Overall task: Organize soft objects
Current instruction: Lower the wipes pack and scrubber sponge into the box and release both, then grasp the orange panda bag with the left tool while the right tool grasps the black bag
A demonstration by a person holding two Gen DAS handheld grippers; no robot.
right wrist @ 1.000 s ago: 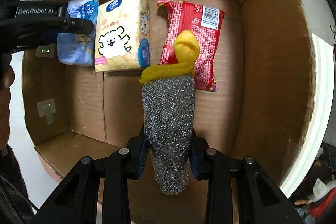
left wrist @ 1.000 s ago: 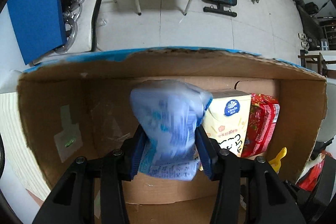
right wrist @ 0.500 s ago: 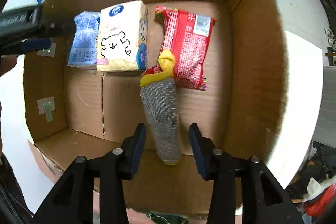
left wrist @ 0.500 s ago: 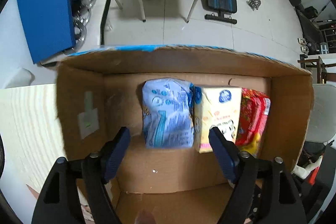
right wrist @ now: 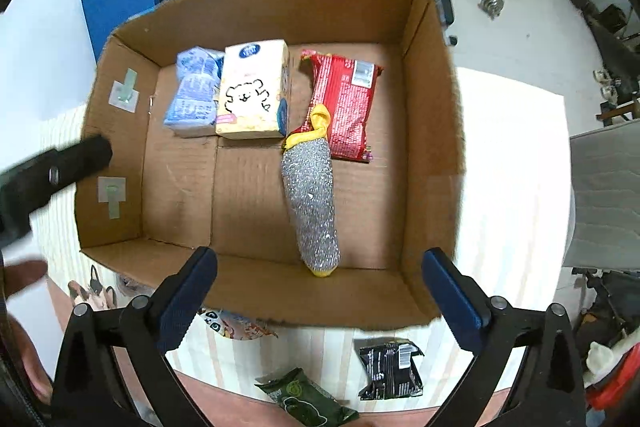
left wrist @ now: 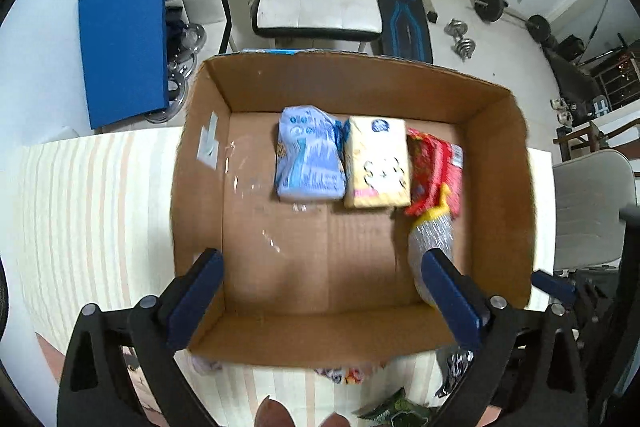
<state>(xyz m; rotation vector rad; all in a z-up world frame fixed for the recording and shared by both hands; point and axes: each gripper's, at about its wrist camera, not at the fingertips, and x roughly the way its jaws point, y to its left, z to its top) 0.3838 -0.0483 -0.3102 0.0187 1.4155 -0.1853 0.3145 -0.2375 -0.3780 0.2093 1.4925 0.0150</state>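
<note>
Cardboard box (left wrist: 496, 187), four soft items along its far wall.
Left view: left gripper (left wrist: 320, 303) spread, empty; blue pack (left wrist: 310, 159), yellow tissue pack (left wrist: 378, 167), print blurred. Right view: right gripper (right wrist: 320, 299) spread, empty; red packet (right wrist: 346, 107), barcode label; silver scrubber (right wrist: 312, 203); bare floor left.

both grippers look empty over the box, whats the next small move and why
Probably swing the right hand-held gripper back toward the black packet on the table in front of the cardboard box. Both grippers are open and empty, four items already lie in the box, and the black and green packets are outside.
</note>
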